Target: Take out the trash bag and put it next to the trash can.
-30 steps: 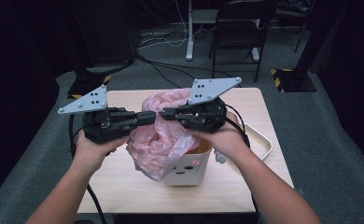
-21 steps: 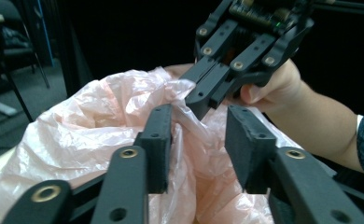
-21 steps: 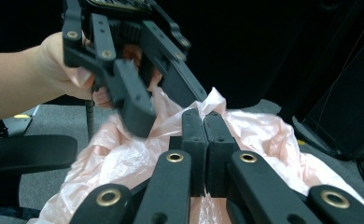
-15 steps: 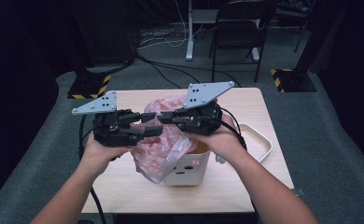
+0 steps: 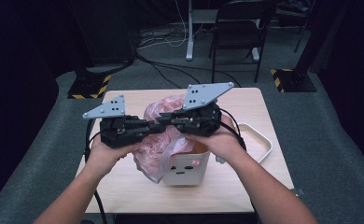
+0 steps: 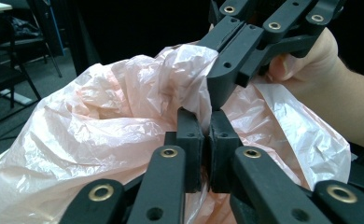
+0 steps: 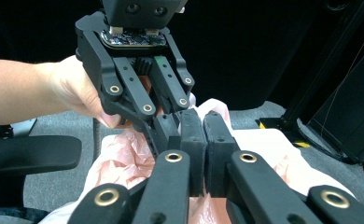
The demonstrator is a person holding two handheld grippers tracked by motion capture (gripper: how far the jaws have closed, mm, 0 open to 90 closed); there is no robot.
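High view, hands level, tongs [image 5: 156, 127] meeting

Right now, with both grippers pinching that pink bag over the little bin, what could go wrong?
The thin pink plastic bag could tear, since the left gripper and right gripper both clamp it close together. The small white bin sits unheld on the table, so a tug on the bag might tip it.

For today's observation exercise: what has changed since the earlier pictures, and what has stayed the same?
The left gripper sank slightly, its jaws opened and have just closed again, re-pinching the pink bag. The right gripper stays shut on the bag; the white bin and table are unchanged.
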